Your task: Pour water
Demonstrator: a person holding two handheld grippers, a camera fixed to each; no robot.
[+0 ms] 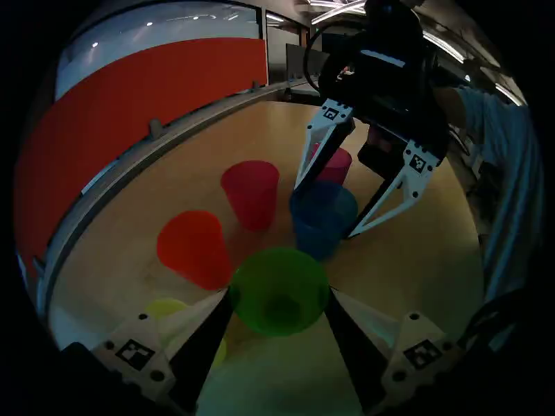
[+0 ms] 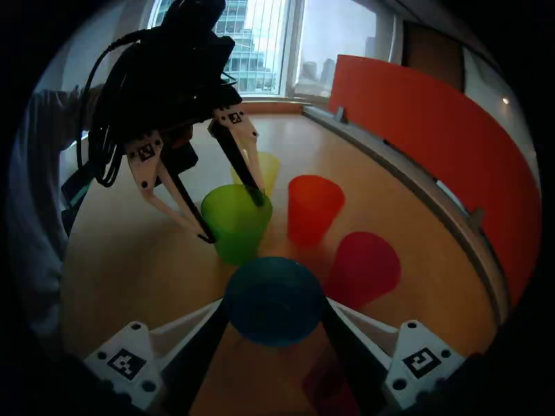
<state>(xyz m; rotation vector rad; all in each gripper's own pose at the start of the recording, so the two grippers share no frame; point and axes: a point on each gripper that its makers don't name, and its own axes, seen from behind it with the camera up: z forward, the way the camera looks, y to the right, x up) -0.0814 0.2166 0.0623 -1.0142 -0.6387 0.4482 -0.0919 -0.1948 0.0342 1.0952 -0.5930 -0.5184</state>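
My left gripper is shut on a translucent green cup, one finger on each side, with the cup's mouth facing the camera. Across from it, my right gripper is shut on a blue cup. In the right gripper view the blue cup sits between my right gripper's own fingers. Just beyond it, the left gripper clamps the green cup upright. The two cups are close together over the wooden table. Whether either holds water I cannot tell.
Other cups stand nearby: orange-red, crimson, yellow, pink. An orange-red wall panel and a rail run along one table edge. A person's sleeve is at the side.
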